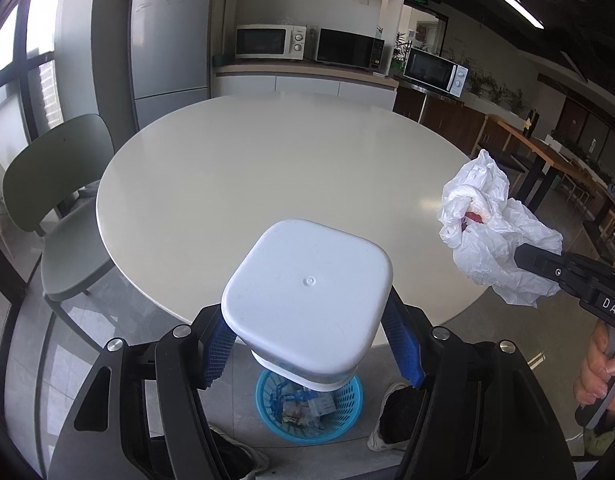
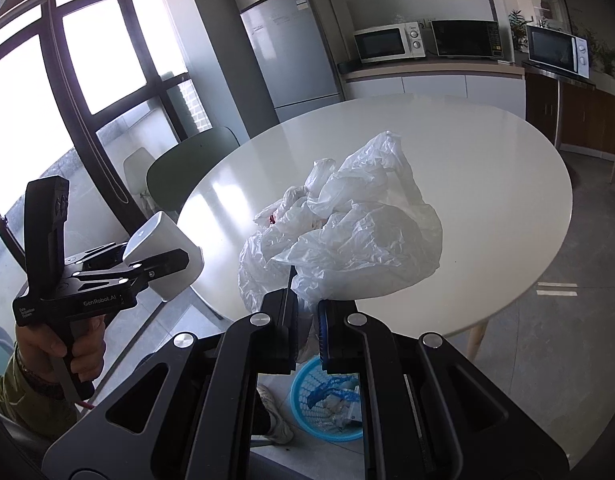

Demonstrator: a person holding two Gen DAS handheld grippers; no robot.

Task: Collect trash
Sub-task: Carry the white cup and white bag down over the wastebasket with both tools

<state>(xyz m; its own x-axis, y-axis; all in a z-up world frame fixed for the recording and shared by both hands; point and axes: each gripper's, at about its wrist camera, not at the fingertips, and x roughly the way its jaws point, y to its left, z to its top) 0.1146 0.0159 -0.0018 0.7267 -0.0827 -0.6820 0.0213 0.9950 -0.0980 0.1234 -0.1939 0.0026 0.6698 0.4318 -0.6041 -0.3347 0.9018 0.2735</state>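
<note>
My left gripper [image 1: 307, 344] is shut on a white plastic container [image 1: 307, 300], its blue pads pressing both sides; the same container [image 2: 163, 256] shows at the left of the right wrist view. My right gripper [image 2: 307, 312] is shut on a crumpled white plastic bag [image 2: 347, 236], with something red inside it. That bag [image 1: 495, 232] hangs at the right of the left wrist view. Both are held above the near edge of a round white table [image 1: 267, 168]. Below on the floor stands a blue mesh trash basket [image 1: 349, 404] with wrappers in it, also the basket [image 2: 303, 396] under my right gripper.
A green chair [image 1: 55, 184] stands at the table's left. The person's shoes [image 1: 391, 416] are on the grey floor beside the basket. Behind the table are a fridge [image 1: 171, 40], a counter with microwaves [image 1: 267, 42], and wooden tables [image 1: 547, 152] at the far right.
</note>
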